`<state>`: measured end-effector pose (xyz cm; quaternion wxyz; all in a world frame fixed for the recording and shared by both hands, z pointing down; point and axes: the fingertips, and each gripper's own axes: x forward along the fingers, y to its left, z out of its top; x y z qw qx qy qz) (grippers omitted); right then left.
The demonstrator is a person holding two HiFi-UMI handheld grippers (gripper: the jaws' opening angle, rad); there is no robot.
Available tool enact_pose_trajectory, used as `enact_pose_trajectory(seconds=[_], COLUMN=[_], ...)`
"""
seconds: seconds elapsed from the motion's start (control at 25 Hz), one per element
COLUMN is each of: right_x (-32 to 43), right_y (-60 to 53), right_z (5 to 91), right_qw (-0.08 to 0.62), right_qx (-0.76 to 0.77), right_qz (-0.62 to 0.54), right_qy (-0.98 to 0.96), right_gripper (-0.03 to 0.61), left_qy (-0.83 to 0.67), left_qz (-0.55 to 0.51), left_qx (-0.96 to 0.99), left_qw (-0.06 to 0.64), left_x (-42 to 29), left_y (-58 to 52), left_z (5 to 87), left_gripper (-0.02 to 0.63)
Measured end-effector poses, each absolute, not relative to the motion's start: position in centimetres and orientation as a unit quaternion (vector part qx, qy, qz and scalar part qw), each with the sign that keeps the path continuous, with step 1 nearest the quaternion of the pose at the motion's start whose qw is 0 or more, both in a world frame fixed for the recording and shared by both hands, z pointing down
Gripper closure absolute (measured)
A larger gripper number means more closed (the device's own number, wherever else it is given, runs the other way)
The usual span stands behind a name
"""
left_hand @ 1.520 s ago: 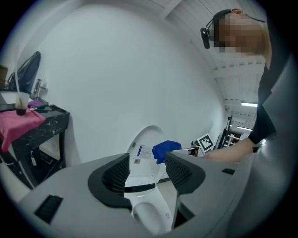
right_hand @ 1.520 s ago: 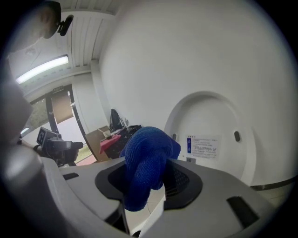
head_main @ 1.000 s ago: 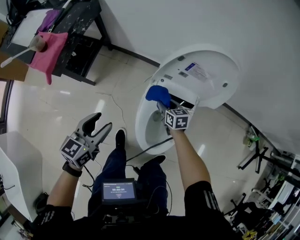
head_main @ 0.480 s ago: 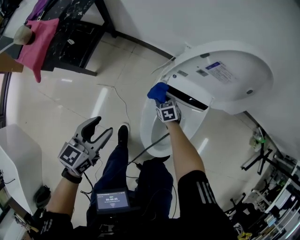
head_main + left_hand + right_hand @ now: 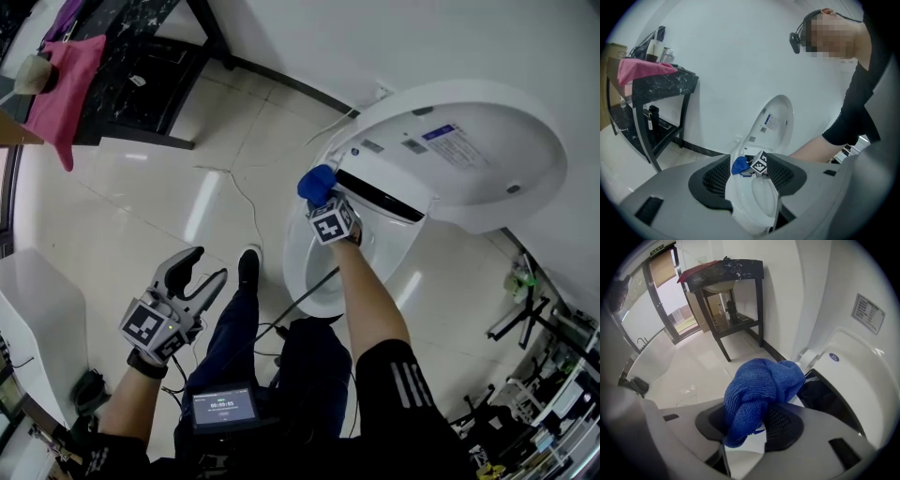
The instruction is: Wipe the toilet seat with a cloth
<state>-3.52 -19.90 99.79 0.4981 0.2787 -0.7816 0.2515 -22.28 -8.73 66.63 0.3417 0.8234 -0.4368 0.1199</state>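
Note:
The white toilet point(image 5: 314, 281) stands with its lid point(image 5: 469, 141) raised against the wall. My right gripper point(image 5: 321, 195) is shut on a bunched blue cloth point(image 5: 317, 182), which it holds at the back left of the seat point(image 5: 292, 246), close to the hinge. In the right gripper view the cloth point(image 5: 759, 390) fills the gap between the jaws, with the seat point(image 5: 855, 376) to the right. My left gripper point(image 5: 206, 265) hangs open over the floor to the left of the toilet, holding nothing. Its own view frames the toilet bowl point(image 5: 754, 201) and the cloth point(image 5: 739, 165).
A black table point(image 5: 141, 56) with a pink cloth point(image 5: 66, 84) draped over it stands at the far left. A thin cable point(image 5: 234, 202) lies on the tiled floor. The person's shoe point(image 5: 247, 267) is beside the bowl. Stands and gear point(image 5: 525, 319) clutter the right.
The right gripper with the cloth has shifted a little left along the back of the seat. The left gripper has sunk slightly and stayed open.

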Motion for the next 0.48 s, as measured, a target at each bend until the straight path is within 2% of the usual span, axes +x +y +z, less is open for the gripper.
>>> enact_pose_trajectory(seconds=[0.48], right_x=[-5.5], right_y=[-10.7], right_z=[101.0], right_qw=[0.535], right_qx=[0.155], right_qz=[0.269], right_qy=[-0.785], right_gripper=[0.387], left_qy=[-0.428], left_qz=[0.120], left_qx=[0.833], left_qw=[0.330], left_x=[-20.3], left_y=[-8.1], left_z=[66.1], left_gripper=[0.379])
